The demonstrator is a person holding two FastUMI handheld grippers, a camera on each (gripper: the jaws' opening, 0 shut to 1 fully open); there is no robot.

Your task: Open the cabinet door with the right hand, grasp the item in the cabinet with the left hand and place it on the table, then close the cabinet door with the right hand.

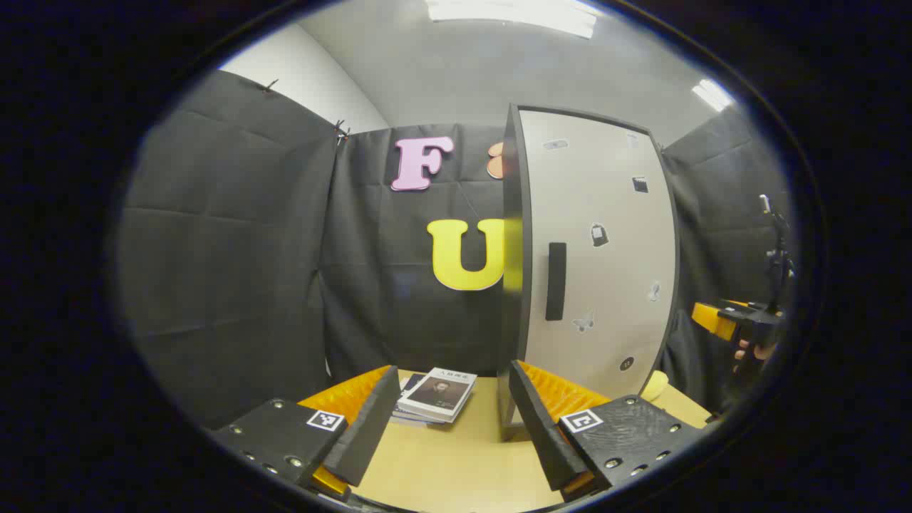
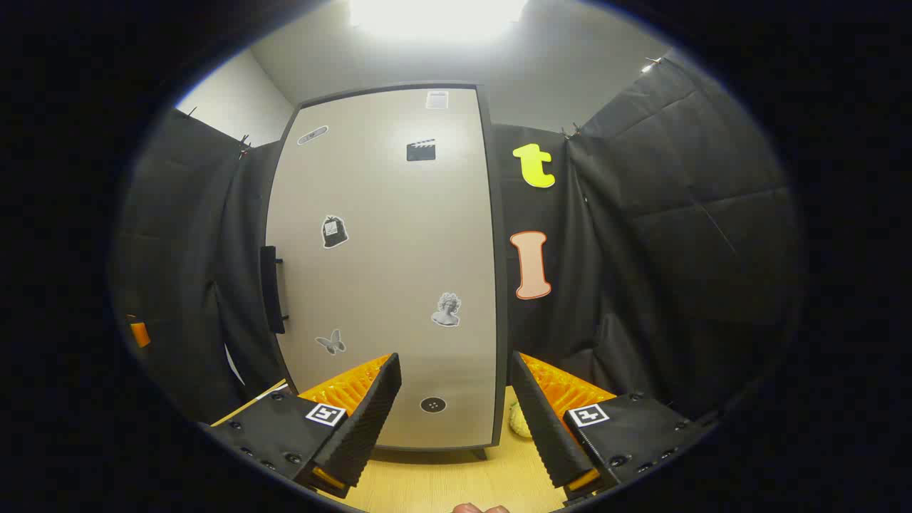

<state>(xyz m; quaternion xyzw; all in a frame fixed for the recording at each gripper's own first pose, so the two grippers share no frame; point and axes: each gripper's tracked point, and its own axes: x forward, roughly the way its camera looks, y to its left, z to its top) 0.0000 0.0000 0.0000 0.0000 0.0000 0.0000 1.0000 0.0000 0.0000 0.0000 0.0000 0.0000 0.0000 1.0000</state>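
The tall cabinet stands on the table with its pale grey door [image 1: 605, 235] [image 2: 385, 271] shut. Several small stickers dot the door. A black vertical handle [image 1: 556, 281] [image 2: 269, 288] sits at the door's left edge. Whatever is inside is hidden behind the door. My left gripper [image 1: 452, 374] is open and empty, low over the table and facing the cabinet's left front corner. My right gripper [image 2: 453, 360] is open and empty too, facing the lower part of the door a short way off. In the left gripper view the right gripper [image 1: 719, 319] is at the far right, held by a hand.
A small stack of books [image 1: 436, 394] lies on the wooden table [image 1: 456, 463] left of the cabinet. A pale yellow lumpy object [image 2: 519, 420] [image 1: 655, 385] rests on the table by the cabinet's right foot. Black cloth walls close in on all sides.
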